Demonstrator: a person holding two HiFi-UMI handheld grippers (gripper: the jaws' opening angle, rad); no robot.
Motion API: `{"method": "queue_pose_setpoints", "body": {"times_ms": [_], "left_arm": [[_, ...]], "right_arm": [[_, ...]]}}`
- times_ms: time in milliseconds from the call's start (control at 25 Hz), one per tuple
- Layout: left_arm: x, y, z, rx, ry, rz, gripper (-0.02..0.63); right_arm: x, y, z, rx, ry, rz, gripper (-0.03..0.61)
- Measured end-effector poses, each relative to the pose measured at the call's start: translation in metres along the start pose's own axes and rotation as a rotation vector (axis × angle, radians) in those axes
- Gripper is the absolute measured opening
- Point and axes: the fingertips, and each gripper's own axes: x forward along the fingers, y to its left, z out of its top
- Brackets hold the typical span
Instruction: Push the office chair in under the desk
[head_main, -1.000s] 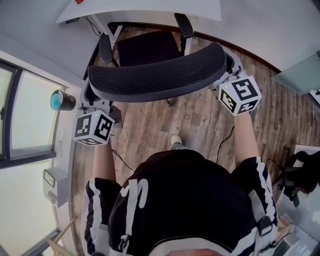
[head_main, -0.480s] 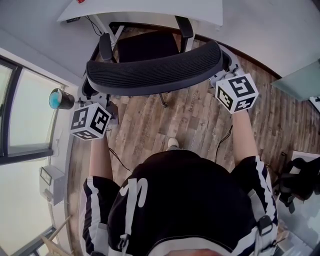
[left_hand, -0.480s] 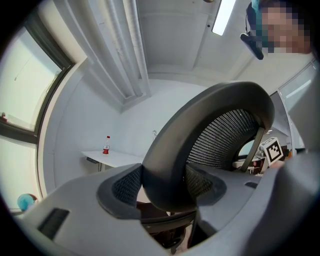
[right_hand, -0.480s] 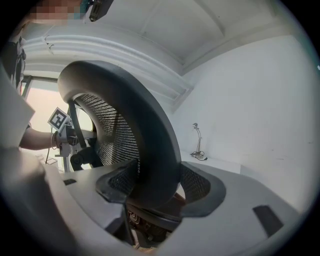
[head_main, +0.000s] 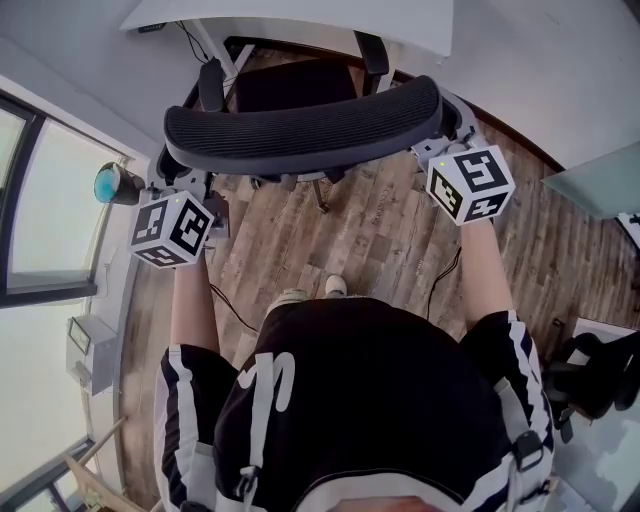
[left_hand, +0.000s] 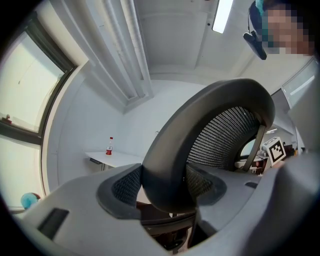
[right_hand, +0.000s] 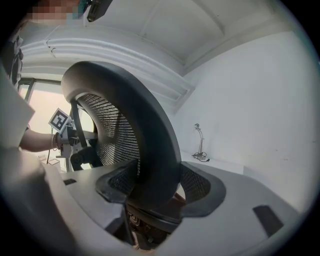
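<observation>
I have the left hand-held gripper (left_hand: 166, 189) pinching one end of the thick rim of the curved black mesh backrest (head_main: 300, 135). The right hand-held gripper (right_hand: 157, 189) pinches the other end, its pads pressed on either side of the rim. The black office chair's padded seat (head_main: 290, 90) lies beyond both hand-held grippers, and its far edge looks tucked under the flat white worktop (head_main: 300, 12), so I judge the push partly done. To finish well I would drive both hand-held grippers forward at the same rate, level rather than downward, so the chair rolls straight and does not swing round. Ahead of the left hand-held gripper, the near black armrest (head_main: 210, 85) sits close to the slanted white worktop leg (head_main: 205, 45), which I would steer clear of. Ahead of the right one, the other armrest (head_main: 372, 55) meets the worktop edge; I cannot tell whether it will slide beneath, so I would go slowly there.
</observation>
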Motion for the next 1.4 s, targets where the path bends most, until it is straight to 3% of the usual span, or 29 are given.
{"method": "queue_pose_setpoints", "body": {"times_ms": [640, 1400], "left_arm": [[0.018, 0.009, -0.002, 0.005, -0.014, 0.034, 0.266], [0.087, 0.051, 0.0, 0.003, -0.008, 0.021, 0.266]], "right_arm": [[0.016, -0.008, 0.0, -0.01, -0.023, -0.002, 0.275], [0.078, -0.034, 0.003, -0.013, -0.018, -0.019, 0.275]]}}
